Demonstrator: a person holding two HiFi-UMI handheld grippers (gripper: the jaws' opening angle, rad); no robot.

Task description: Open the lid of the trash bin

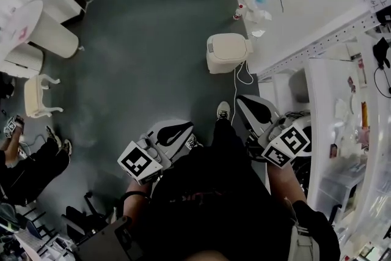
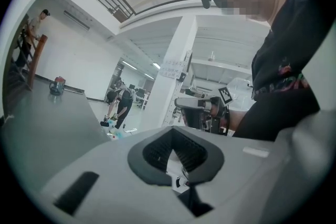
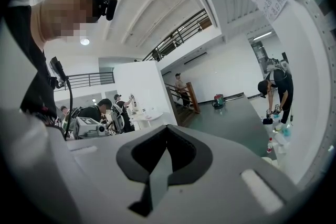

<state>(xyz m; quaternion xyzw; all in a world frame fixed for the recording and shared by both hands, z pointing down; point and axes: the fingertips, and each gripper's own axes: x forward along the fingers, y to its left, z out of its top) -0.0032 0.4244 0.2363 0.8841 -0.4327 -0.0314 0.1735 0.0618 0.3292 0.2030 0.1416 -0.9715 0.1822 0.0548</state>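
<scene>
Dark grey-green floor [image 1: 146,40] fills most of the head view, with a white raised platform [image 1: 305,15] along its right side. The trash bin [image 1: 227,53] stands on the floor, hard against the platform's edge, and its cream lid [image 1: 229,44] is down. A white cable [image 1: 243,75] trails from the bin toward the person's shoe [image 1: 223,110].

The bin lies ahead of the person, toward the top of the head view and well apart from both tools. It sits on a line that runs between them. The right gripper [image 1: 256,110] is the nearer one, with the bin ahead and slightly to its left. The left gripper [image 1: 173,131] hangs lower in the view, with the bin ahead and off to its right.

Both pairs of jaws are pressed together with nothing between them. Neither gripper view plainly shows the bin. The lid's long side runs across the head view, and I cannot tell which edge is hinged. My judgement is that the approach has barely started, and the right side has the shorter reach.
</scene>
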